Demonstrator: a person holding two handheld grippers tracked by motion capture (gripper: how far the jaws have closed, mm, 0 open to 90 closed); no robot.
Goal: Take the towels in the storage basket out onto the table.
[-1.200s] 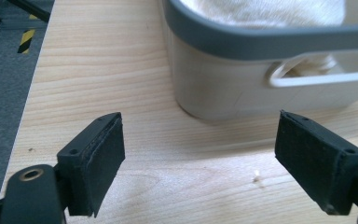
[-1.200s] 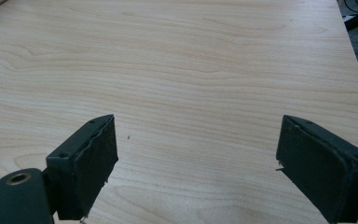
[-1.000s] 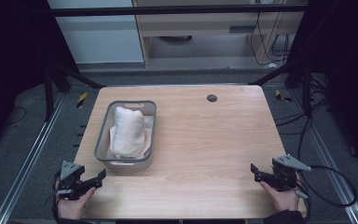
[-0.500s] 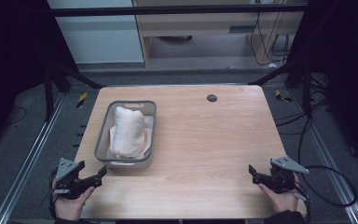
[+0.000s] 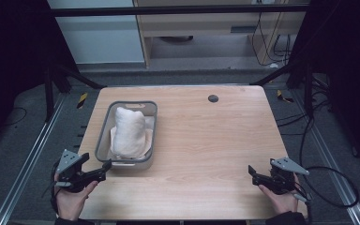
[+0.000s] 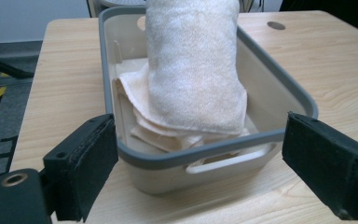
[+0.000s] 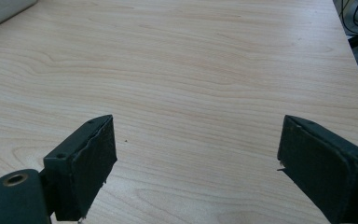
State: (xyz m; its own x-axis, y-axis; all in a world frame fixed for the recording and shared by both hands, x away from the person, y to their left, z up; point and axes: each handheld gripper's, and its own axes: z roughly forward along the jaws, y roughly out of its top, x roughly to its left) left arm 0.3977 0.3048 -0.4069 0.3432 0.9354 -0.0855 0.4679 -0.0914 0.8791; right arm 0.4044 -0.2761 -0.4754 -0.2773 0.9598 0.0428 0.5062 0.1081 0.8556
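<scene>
The left tool hangs at the near left corner of the table, aimed at the near end of a grey bin. Its jaws have just been opening and stand wide, with nothing between them. In the bin a rolled white towel lies lengthwise on folded cream cloths. The right tool sits at the near right corner, jaws wide over bare wood, well apart from the bin.
</scene>
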